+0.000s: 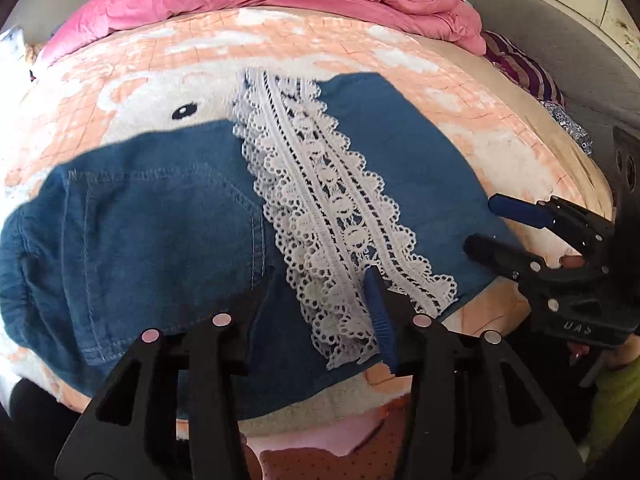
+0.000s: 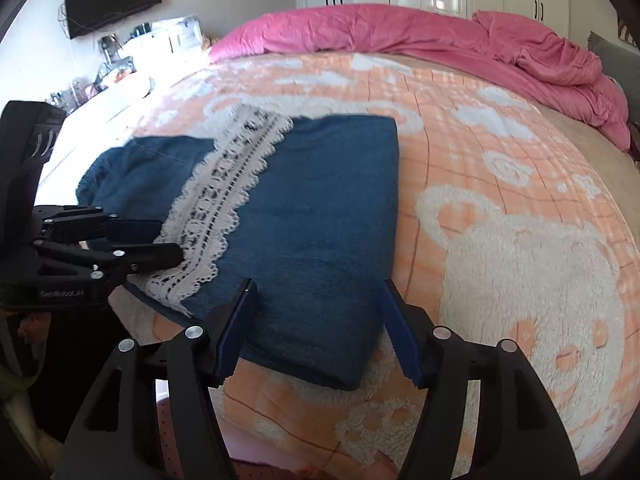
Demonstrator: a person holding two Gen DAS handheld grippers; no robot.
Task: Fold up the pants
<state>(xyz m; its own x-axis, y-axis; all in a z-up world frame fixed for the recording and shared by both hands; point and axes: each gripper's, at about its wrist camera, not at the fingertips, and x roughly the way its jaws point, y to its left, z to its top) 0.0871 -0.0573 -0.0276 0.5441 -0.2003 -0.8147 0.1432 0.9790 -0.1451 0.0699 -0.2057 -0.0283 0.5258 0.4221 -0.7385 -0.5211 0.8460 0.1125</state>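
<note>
Both grippers hover with their fingers spread and nothing between them. Seen from its own camera, the left gripper [image 1: 324, 300] has its matte black, blue-padded fingers parted wide above the near edge of the pants [image 1: 168, 216], one ridged blue pad lying over the lace. From the right wrist view the same tool [image 2: 160, 240] enters from the side with its two dark fingers stacked close over the lace strip, a narrow gap between them, holding nothing. The right gripper [image 2: 316, 320] stands wide open, its serrated blue pads straddling the near corner of the folded denim without closing on it; in the left view it [image 1: 486, 222] hangs at the pants' far side edge.

The pants are blue denim folded into a thick, roughly rectangular stack, with stitched seams and a pocket outline on one half. A broad band of white lace trim [image 1: 320, 216], scalloped at the edges and pierced with eyelet rows, runs across the top of the fold.

They lie flat on a fleecy peach-and-white blanket [image 2: 500, 208] with a grid and bear pattern. Beyond it sits a crumpled pink duvet [image 2: 400, 32].
</note>
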